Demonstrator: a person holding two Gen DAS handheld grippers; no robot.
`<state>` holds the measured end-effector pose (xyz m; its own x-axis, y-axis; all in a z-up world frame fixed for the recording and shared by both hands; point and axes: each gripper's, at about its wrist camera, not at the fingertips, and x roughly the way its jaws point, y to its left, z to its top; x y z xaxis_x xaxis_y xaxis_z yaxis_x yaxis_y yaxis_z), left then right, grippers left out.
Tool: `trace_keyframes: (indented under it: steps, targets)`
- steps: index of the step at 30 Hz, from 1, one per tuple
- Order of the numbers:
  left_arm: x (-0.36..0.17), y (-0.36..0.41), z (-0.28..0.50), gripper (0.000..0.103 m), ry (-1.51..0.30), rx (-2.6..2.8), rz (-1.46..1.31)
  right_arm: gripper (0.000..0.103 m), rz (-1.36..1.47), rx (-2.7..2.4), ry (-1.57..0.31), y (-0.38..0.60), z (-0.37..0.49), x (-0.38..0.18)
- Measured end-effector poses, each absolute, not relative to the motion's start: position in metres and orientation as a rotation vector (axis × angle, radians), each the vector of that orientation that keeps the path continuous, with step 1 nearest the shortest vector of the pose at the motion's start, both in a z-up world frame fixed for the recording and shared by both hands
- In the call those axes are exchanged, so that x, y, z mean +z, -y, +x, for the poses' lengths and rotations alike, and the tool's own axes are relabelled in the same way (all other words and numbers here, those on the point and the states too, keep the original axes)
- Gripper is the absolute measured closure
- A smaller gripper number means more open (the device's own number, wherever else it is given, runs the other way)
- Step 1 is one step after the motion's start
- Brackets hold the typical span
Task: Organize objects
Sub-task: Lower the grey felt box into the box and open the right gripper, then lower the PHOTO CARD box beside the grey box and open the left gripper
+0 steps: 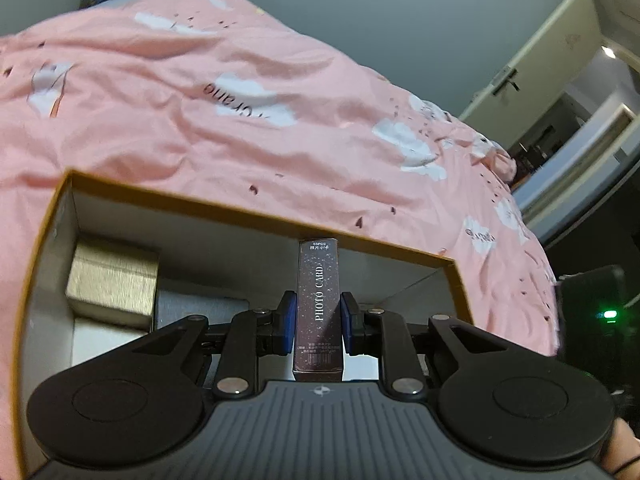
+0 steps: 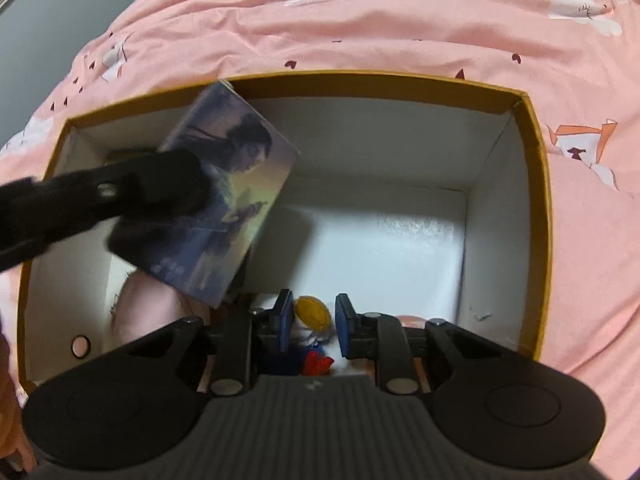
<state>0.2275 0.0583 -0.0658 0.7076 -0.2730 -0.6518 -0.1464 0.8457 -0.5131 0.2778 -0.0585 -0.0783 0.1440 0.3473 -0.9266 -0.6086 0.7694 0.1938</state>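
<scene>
The left gripper (image 1: 318, 322), clenched on the photo card box (image 1: 319, 312), should lower it upright beside the gold box (image 1: 112, 282) at ten o'clock inside the cardboard box (image 1: 256, 216), while the right gripper (image 2: 313, 322) waits with jaws apart around a small doll (image 2: 312, 320).

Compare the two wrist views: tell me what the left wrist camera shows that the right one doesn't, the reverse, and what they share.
Only the left wrist view shows the "PHOTO CARD" lettering on the card box's narrow edge, the left gripper shut on the card box, a gold box in the storage box's corner, and an open doorway.

Only the right wrist view shows the card box's illustrated face, the right gripper with its pads either side of a small yellow-headed doll, and the bare white floor.

Both show the orange-rimmed storage box on the pink bedsheet.
</scene>
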Motion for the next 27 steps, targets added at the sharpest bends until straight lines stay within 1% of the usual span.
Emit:
trace_keyframes:
  steps: [5,10,16,17,18,19,20,22,25,27]
  targets:
    - [-0.084,-0.062,0.231,0.078,-0.796,-0.049,-0.71,0.083,-0.249,0.711,-1.245,0.06,0.277,-0.077]
    - [-0.094,-0.057,0.237,0.078,-0.822,0.003,-0.737,0.083,-0.237,0.711,-1.244,0.062,0.276,-0.078]
    - [-0.104,-0.065,0.245,0.078,-0.897,0.017,-0.777,0.083,-0.218,0.712,-1.247,0.065,0.277,-0.077]
    - [-0.103,-0.066,0.247,0.074,-0.912,0.015,-0.77,0.083,-0.217,0.71,-1.246,0.065,0.277,-0.078]
    - [-0.101,-0.067,0.248,0.059,-0.933,0.015,-0.759,0.083,-0.217,0.71,-1.247,0.064,0.277,-0.078]
    - [-0.099,-0.067,0.247,0.049,-0.948,0.015,-0.754,0.083,-0.219,0.71,-1.245,0.064,0.277,-0.078]
    - [-0.097,-0.069,0.247,0.042,-0.958,0.014,-0.745,0.083,-0.219,0.71,-1.245,0.064,0.277,-0.078]
    - [-0.088,-0.068,0.247,0.042,-0.986,-0.006,-0.671,0.083,-0.22,0.71,-1.243,0.065,0.277,-0.077]
    - [-0.074,-0.067,0.242,0.045,-1.024,-0.089,-0.569,0.083,-0.219,0.709,-1.241,0.066,0.277,-0.077]
    - [-0.065,-0.063,0.24,0.045,-1.052,-0.132,-0.46,0.083,-0.22,0.709,-1.238,0.065,0.275,-0.077]
